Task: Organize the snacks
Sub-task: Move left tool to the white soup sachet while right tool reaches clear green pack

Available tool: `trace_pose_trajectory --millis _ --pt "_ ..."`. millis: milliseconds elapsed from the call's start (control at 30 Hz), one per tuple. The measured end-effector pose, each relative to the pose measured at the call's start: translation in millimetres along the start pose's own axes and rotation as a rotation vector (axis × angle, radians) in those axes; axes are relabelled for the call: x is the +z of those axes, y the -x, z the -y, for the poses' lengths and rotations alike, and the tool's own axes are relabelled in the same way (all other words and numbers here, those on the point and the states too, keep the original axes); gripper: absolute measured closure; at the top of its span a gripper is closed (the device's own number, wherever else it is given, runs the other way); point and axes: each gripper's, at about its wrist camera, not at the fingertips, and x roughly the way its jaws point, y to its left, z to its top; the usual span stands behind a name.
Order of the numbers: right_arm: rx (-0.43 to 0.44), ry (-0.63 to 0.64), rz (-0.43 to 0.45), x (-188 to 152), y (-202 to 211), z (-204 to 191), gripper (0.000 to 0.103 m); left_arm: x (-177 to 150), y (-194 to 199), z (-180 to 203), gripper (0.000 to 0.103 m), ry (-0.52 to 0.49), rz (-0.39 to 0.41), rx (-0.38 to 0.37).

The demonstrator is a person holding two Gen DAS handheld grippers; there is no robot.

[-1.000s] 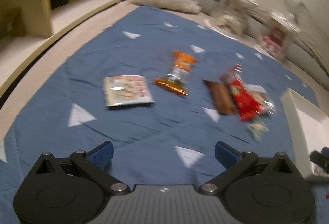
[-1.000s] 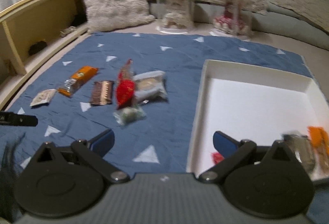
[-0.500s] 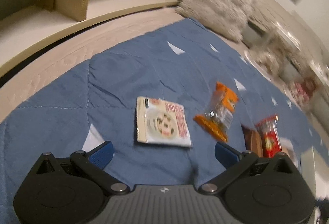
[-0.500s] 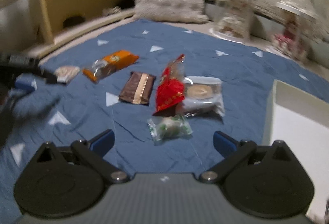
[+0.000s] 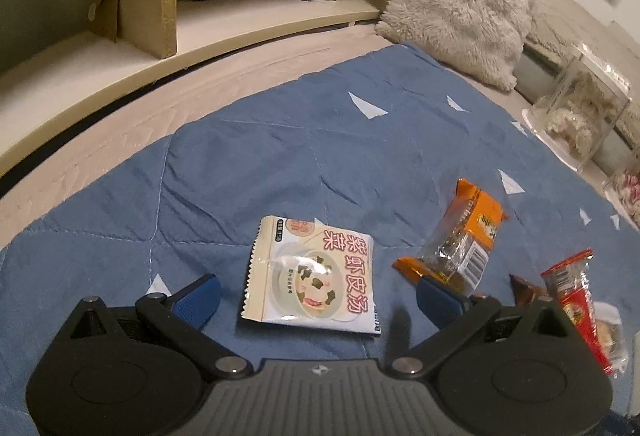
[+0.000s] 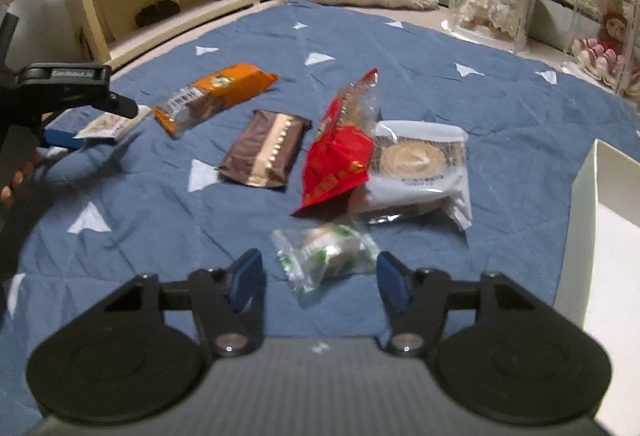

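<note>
Ahead of my right gripper (image 6: 318,278): clear-green candy packet (image 6: 325,256), red pouch (image 6: 338,156), brown-gold wrapper (image 6: 266,152), orange bar (image 6: 216,96); blue blanket (image 6: 420,76), white triangles.

Your left hand-held gripper (image 5: 316,296) has the flat cream sachet (image 5: 312,278) lying between its wide-spread fingers, the orange pack (image 5: 460,246) just right. Your right hand-held gripper (image 6: 318,276) has the small clear green-white candy (image 6: 326,256) between its fingers; brown bar (image 6: 268,148), red pack (image 6: 340,152) and white pastry (image 6: 416,168) lie beyond.
</note>
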Motion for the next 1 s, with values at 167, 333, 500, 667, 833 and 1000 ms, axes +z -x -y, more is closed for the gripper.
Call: trace_pose_trajectory --millis 167,333,500,667,833,1000 --pt "0.004 0.0 0.017 2.4 -1.0 3.3 0.027 -3.1 -1.4 6.0 0.001 -0.01 0.017 0.036" --pt "0.037 0.001 0.043 6.9 3.7 3.6 0.015 -8.5 -3.0 10.7 0.001 -0.024 0.054 0.043" --pt "0.095 -0.058 0.045 20.4 5.1 14.0 0.012 -11.1 -0.9 6.5 0.001 -0.012 0.087 0.012" --pt "0.096 -0.086 -0.011 28.7 -14.1 21.8 0.01 -8.6 -0.8 -1.2 0.001 -0.003 0.104 -0.034" --pt "0.148 -0.064 -0.073 26.1 -26.8 17.2 0.011 -9.4 -3.7 -1.2 0.001 -0.038 0.139 -0.053" --pt "0.2 0.017 -0.082 19.0 -14.2 0.9 0.011 -11.2 -0.7 5.2 0.006 -0.101 0.117 -0.052"
